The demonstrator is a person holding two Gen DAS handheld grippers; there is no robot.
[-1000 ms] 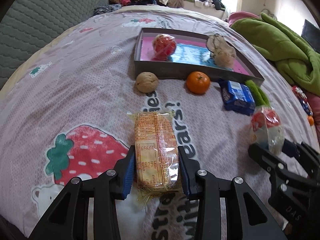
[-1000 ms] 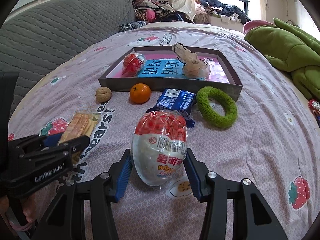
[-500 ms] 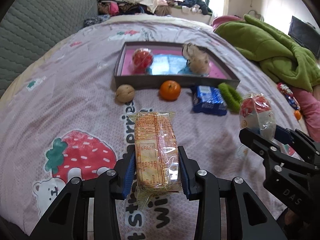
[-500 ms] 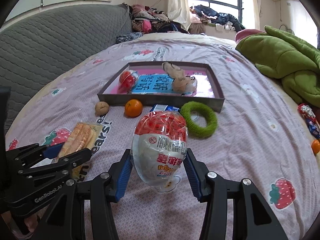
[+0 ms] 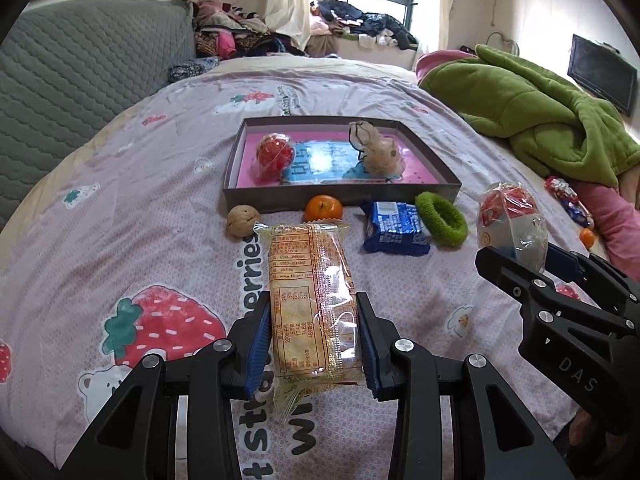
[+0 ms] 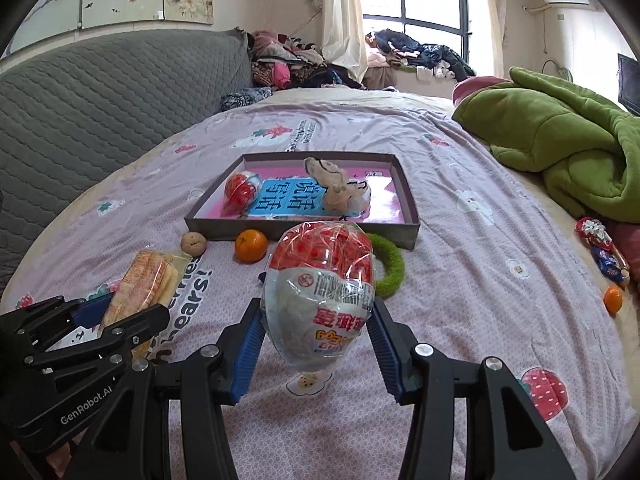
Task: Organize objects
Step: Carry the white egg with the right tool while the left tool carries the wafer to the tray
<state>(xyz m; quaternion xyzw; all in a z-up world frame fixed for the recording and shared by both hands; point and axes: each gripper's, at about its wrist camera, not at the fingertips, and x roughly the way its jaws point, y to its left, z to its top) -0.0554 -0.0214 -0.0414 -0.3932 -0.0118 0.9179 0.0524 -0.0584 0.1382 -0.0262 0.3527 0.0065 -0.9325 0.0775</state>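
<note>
My left gripper (image 5: 314, 344) is shut on a long clear-wrapped cracker pack (image 5: 310, 300) and holds it above the bedspread. My right gripper (image 6: 318, 344) is shut on a red-and-white egg-shaped snack bag (image 6: 322, 296), also lifted. Each gripper shows in the other's view: the right one (image 5: 532, 276) with the egg bag (image 5: 512, 224), the left one (image 6: 116, 320) with the crackers (image 6: 146, 280). Ahead lies a grey tray (image 5: 432, 160) with a pink floor, holding a red wrapped ball (image 5: 274, 154) and a beige plush toy (image 5: 378, 152).
In front of the tray lie a walnut (image 5: 242, 220), a tangerine (image 5: 323, 208), a blue snack pack (image 5: 396, 228) and a green fuzzy ring (image 5: 442, 218). A green blanket (image 5: 536, 112) lies at right, with candies (image 6: 600, 248) and another tangerine (image 6: 613, 299) near it. A grey headboard (image 5: 80, 80) stands at left.
Both grippers have risen and pulled back from the tray with their packs held; the tray and loose items now look farther away.
</note>
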